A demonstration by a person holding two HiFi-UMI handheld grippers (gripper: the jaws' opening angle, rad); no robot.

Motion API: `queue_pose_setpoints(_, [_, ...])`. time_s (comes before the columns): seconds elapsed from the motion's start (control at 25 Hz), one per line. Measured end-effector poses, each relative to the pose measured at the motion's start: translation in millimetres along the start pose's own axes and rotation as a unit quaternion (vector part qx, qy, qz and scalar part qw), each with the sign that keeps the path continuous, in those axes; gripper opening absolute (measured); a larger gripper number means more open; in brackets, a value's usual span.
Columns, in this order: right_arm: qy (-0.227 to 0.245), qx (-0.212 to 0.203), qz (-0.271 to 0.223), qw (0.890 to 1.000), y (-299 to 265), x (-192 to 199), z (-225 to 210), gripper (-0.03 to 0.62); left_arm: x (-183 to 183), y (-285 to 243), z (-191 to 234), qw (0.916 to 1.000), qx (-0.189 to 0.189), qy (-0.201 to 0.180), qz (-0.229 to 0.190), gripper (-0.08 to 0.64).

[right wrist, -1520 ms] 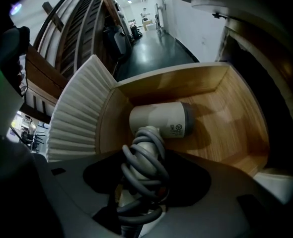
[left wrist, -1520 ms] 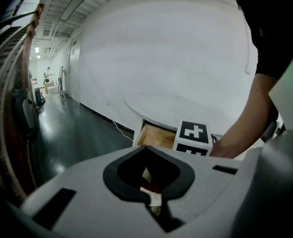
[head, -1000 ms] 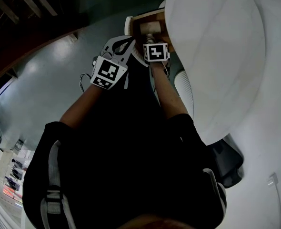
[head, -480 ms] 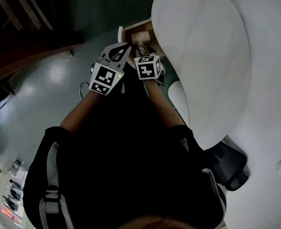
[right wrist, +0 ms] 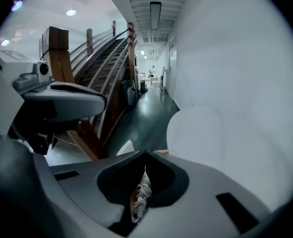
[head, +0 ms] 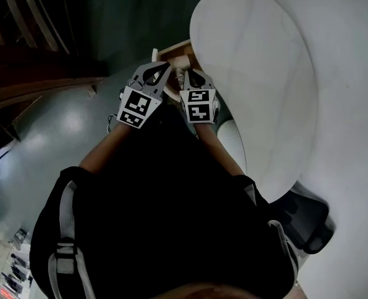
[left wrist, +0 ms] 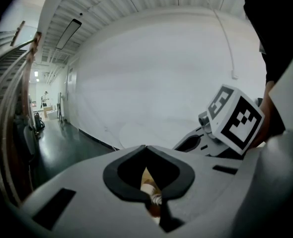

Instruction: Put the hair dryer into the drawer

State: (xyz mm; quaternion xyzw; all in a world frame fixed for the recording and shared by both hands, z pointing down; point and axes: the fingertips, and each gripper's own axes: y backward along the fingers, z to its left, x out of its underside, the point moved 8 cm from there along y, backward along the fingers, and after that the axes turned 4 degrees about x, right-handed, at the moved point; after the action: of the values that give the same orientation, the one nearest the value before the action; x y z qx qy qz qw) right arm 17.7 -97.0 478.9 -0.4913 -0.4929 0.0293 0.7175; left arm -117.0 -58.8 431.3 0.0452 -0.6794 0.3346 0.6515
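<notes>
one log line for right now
hair dryer: in open drawer | left gripper: shut, empty | right gripper: fingers just closed, empty

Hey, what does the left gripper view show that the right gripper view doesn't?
Only the left gripper view shows the right gripper, with its marker cube. Only the right gripper view shows the left gripper. Both share the wooden staircase, the dark corridor floor, and shut, empty jaws (the right's just closed) with the coiled cord visible beyond them.
</notes>
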Motion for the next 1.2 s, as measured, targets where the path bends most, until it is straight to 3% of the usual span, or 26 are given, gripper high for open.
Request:
queue_pose_setpoints(0.24, [-0.021,0.025,-0.087,0.996,50.2,-32.0,-14.5,0.025,-30.5,2.4,-7.2,0.9992,0.007,-0.011,-0.037,0.008])
queue_pose_setpoints(0.44, [-0.026,0.066,-0.156,0.985,91.6,-55.2,-30.8,0.025,-61.8,9.4,-14.9,0.9973,0.005,-0.009,-0.073,0.008])
queue_pose_setpoints(0.88, [-0.030,0.154,-0.318,0.935,173.8,-79.9,-61.8,0.025,-132.3,27.7,-39.9,0.9873,-0.019,-0.023,-0.156,0.008])
queue_pose_setpoints(1.0, [-0.037,0.162,-0.336,0.927,184.0,-79.8,-67.1,0.023,-141.9,29.4,-44.0,0.9854,-0.019,-0.020,-0.168,0.008])
queue_pose_setpoints(1.2, [-0.048,0.169,-0.340,0.924,187.2,-75.4,-69.2,0.023,-145.3,27.4,-49.1,0.9831,-0.011,-0.025,-0.181,0.008])
